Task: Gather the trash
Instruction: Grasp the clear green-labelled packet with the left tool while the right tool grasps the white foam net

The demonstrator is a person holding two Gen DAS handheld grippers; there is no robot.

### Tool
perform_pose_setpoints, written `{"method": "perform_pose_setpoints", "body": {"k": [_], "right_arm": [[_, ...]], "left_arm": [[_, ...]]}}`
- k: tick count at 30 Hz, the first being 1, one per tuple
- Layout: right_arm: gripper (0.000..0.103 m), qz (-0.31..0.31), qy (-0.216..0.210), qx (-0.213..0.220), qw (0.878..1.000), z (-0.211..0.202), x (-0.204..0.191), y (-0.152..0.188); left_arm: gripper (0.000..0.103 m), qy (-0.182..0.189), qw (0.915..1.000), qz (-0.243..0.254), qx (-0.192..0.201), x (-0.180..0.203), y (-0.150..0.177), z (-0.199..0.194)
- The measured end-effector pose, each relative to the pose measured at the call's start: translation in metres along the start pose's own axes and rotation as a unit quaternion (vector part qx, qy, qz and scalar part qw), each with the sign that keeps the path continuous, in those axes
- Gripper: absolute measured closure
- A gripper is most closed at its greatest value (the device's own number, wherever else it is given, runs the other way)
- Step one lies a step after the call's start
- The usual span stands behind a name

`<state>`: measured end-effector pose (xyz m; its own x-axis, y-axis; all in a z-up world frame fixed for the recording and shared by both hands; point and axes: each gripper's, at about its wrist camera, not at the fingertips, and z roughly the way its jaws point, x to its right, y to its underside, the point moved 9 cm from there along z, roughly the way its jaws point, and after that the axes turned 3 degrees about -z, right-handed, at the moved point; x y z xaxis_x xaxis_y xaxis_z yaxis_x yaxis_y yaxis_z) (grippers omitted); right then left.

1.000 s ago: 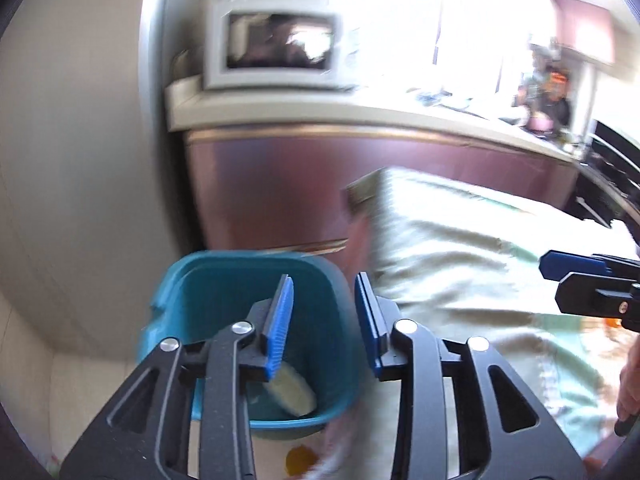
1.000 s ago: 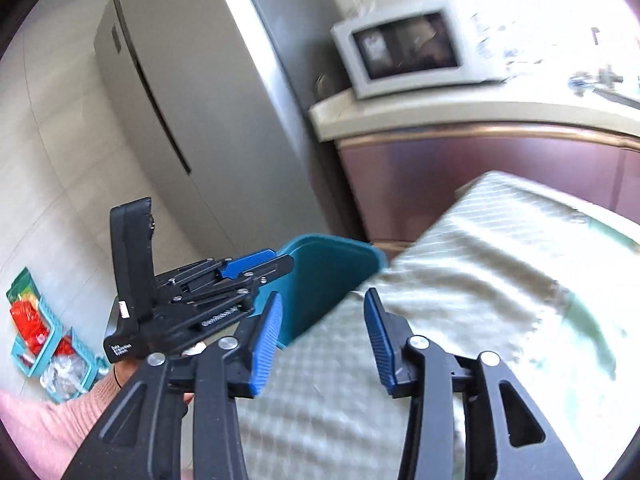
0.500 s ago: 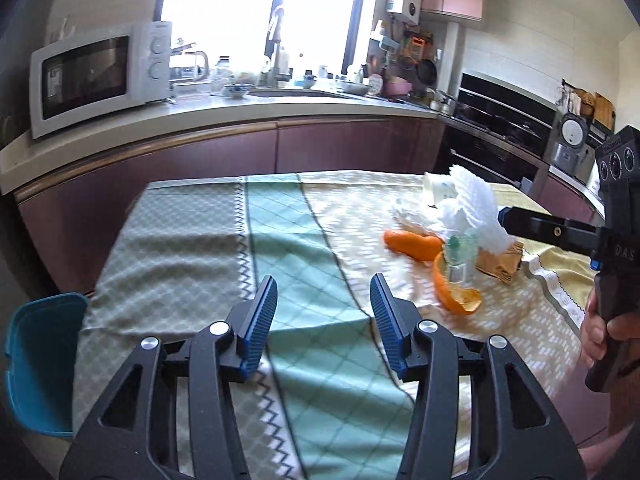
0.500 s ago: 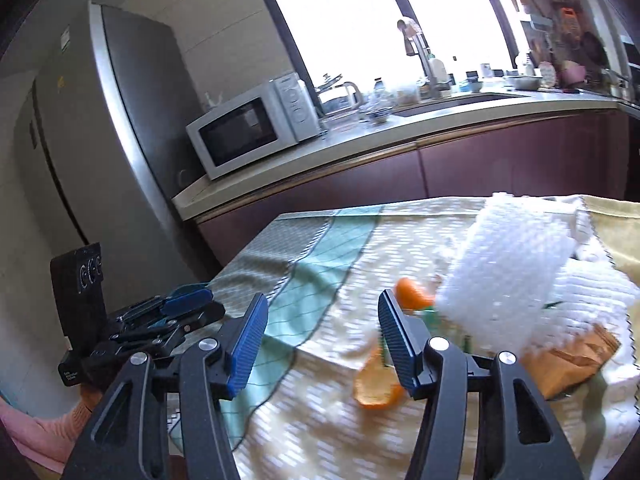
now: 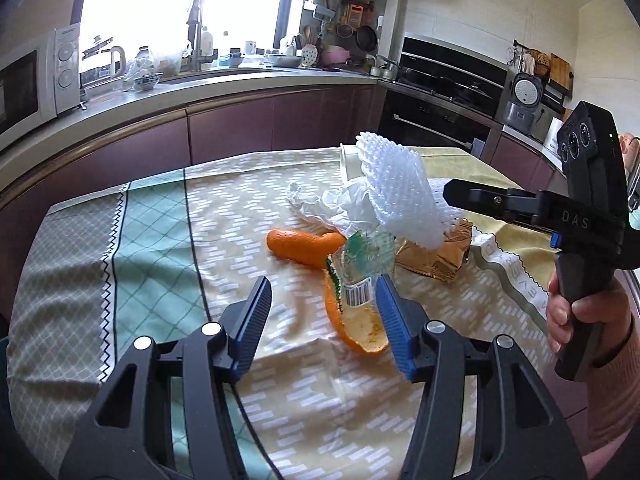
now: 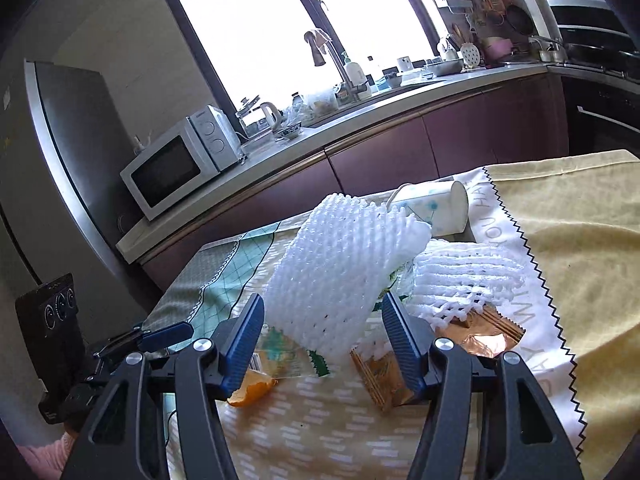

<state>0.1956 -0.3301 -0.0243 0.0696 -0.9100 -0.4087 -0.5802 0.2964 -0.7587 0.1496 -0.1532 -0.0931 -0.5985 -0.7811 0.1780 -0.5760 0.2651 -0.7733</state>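
Tablecloth [image 5: 152, 236] under trash; both jaws parted, empty; cup [image 6: 436, 208], possibly paper, only in right view; orange peel [image 5: 304, 246] whole only in left

- White foam fruit net [image 5: 400, 192] stands tilted atop the pile; a second net [image 6: 464, 276] lies flat just beside it.
- Crumpled white tissue [image 5: 336, 208] sits behind the peels.
- One orange peel [image 5: 304, 246] lies rind up; another [image 5: 360, 332] curls, pith showing.
- Clear plastic wrapper [image 5: 362, 268] with barcode rests on the curled peel.
- Golden-brown wrapper [image 5: 436, 256] lies flat under the net.
- White cup [image 6: 436, 208] lies on its side.
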Motion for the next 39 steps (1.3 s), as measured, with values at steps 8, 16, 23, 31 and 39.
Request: {"method": "perform_pose_setpoints", "body": {"k": [8, 16, 23, 31, 39], "right_arm": [[0.041, 0.030, -0.019, -0.019, 0.999, 0.026, 0.013, -0.002], [0.065, 0.046, -0.035, -0.022, 0.998, 0.029, 0.018, 0.000], [0.091, 0.036, -0.053, -0.012, 0.998, 0.019, 0.012, -0.001], [0.097, 0.020, -0.072, 0.006, 0.997, 0.004, -0.006, -0.006], [0.098, -0.001, -0.103, 0.024, 0.994, -0.010, -0.037, -0.015]], "left_arm": [[0.050, 0.013, 0.9993, 0.013, -0.034, 0.014, -0.002, 0.031], [0.080, 0.028, 0.9984, -0.003, -0.049, 0.015, -0.004, 0.046], [0.089, 0.040, 0.9988, 0.000, -0.029, 0.021, -0.008, 0.034], [0.093, 0.049, 0.9988, -0.002, -0.002, 0.024, -0.016, 0.007], [0.094, 0.052, 0.9981, -0.013, 0.031, 0.012, -0.023, -0.029]]}}
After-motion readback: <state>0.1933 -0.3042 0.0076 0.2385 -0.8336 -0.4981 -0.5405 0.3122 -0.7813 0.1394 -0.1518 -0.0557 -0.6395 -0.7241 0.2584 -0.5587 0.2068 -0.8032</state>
